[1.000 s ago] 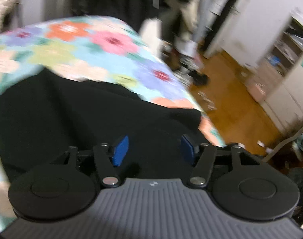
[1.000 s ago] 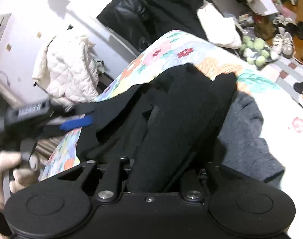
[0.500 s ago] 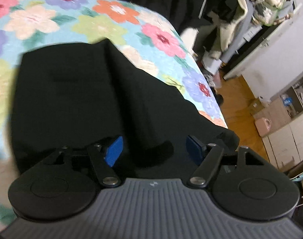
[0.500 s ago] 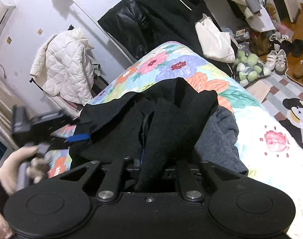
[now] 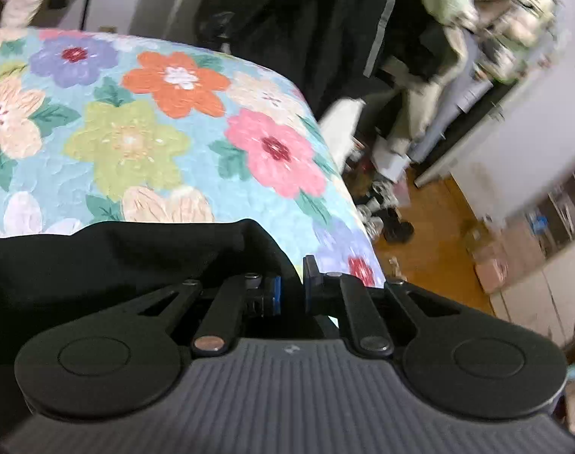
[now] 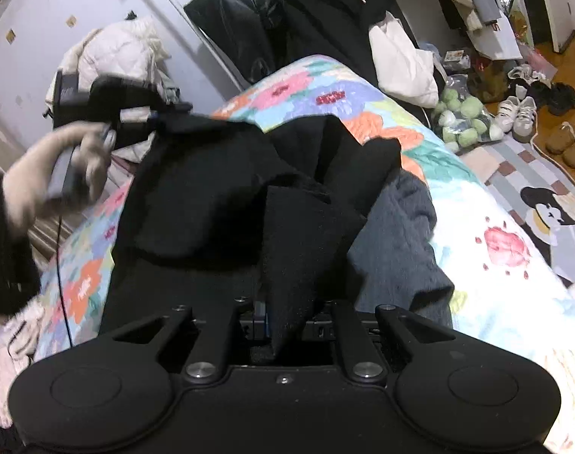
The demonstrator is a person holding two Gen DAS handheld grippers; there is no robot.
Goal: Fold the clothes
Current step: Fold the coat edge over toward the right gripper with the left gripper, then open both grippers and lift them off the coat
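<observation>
A black garment [image 6: 219, 196] lies bunched on the flowered bedspread [image 6: 317, 90]. My right gripper [image 6: 287, 317] is shut on a thick fold of it that rises between the fingers. In the left wrist view my left gripper [image 5: 290, 283] is shut on an edge of the same black garment [image 5: 117, 261], which spreads to the left over the bedspread [image 5: 143, 128]. From the right wrist view the left gripper [image 6: 158, 115] is seen at the far left, held by a hand [image 6: 49, 166], with a corner of the cloth lifted off the bed.
A grey garment [image 6: 397, 234] lies under the black one on the right. Dark coats [image 6: 295, 11] hang behind the bed, a white jacket [image 6: 113, 53] at the left. Shoes [image 6: 521, 113], a bag of green balls [image 6: 465, 117] and a patterned rug [image 6: 552, 204] cover the floor.
My left gripper went from open above the cloth to shut on its edge and lifted that corner. The right gripper keeps its hold on the fold.
</observation>
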